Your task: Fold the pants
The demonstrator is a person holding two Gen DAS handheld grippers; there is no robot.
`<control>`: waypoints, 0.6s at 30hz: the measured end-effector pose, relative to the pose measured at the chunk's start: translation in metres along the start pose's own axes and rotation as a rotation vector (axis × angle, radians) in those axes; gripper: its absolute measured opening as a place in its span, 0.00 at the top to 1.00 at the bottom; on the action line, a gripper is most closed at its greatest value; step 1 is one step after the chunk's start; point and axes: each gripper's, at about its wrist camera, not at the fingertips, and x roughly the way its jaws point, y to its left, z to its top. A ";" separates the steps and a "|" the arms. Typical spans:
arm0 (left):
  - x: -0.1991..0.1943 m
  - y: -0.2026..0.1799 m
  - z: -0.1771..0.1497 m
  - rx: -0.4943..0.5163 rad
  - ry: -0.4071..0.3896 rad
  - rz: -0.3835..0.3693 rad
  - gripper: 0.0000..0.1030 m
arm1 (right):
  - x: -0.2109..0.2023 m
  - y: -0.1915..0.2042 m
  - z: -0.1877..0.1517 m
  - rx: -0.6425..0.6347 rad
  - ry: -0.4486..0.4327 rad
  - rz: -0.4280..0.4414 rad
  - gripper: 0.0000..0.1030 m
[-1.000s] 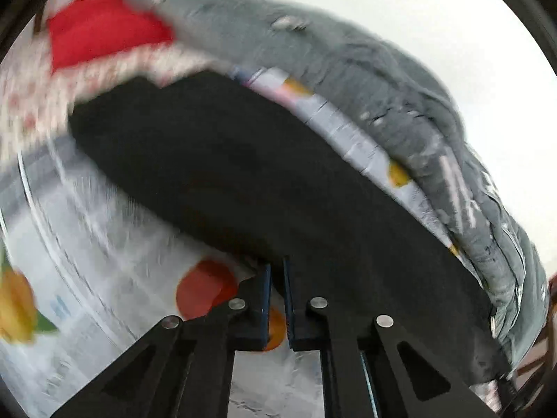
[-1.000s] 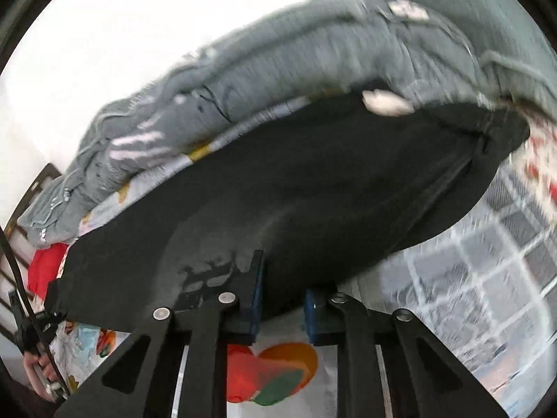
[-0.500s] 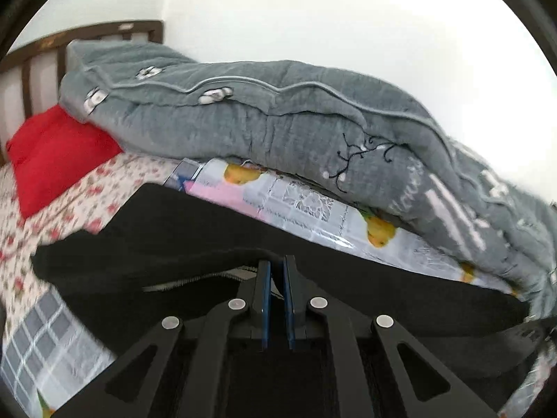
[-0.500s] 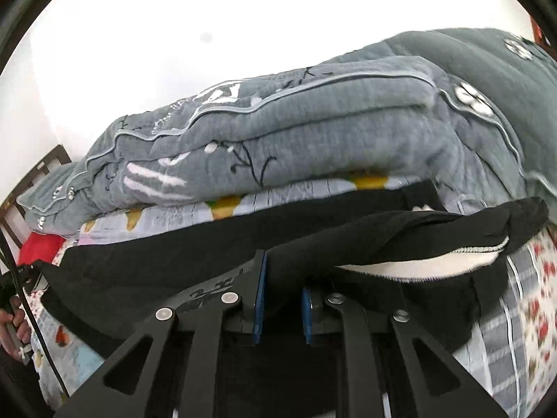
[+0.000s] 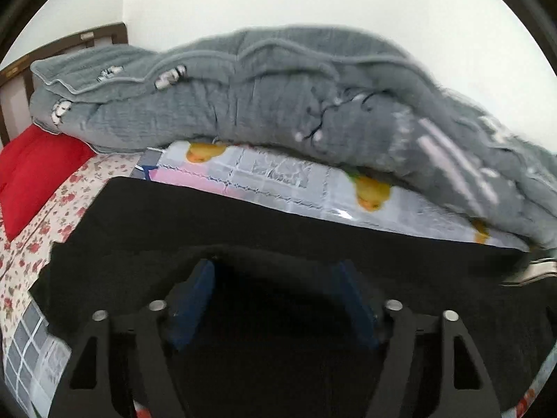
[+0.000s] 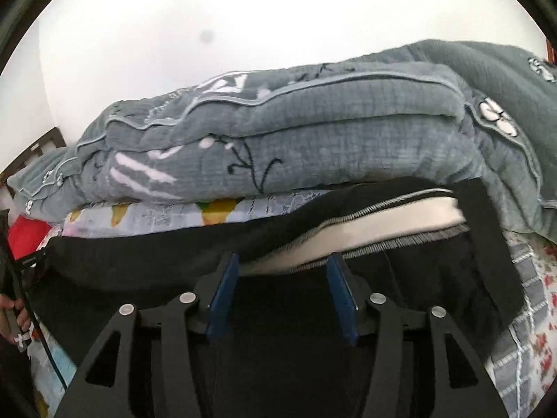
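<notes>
The black pants (image 5: 216, 223) lie folded over on the bed and fill the lower half of the left wrist view. My left gripper (image 5: 275, 278) is open, its blue pads apart low over the black cloth. In the right wrist view the pants (image 6: 146, 264) lie across the bed with the white inner waistband lining (image 6: 376, 223) showing at the right end. My right gripper (image 6: 282, 271) is open, its pads apart just in front of that lining, holding nothing.
A bulky grey quilt (image 5: 278, 104) is piled along the wall behind the pants, also in the right wrist view (image 6: 313, 132). A red pillow (image 5: 31, 170) lies at the far left by the wooden headboard (image 5: 21, 66). A fruit-print sheet (image 5: 278, 181) covers the bed.
Both grippers were shut on the pants' edge and carried it over onto the far half. Now both have opened and let the cloth go; it rests on the bed.
</notes>
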 end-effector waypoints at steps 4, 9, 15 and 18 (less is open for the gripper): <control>-0.036 0.007 -0.029 0.005 0.014 0.002 0.24 | -0.038 -0.001 -0.031 -0.005 0.006 0.000 0.37; -0.061 0.031 -0.081 -0.051 0.126 -0.048 0.24 | -0.066 -0.014 -0.081 0.052 0.078 0.007 0.37; -0.057 0.063 -0.122 -0.170 0.245 -0.134 0.25 | -0.066 -0.033 -0.120 0.141 0.192 0.048 0.37; -0.055 0.077 -0.128 -0.250 0.239 -0.186 0.25 | -0.059 -0.042 -0.126 0.200 0.233 0.083 0.37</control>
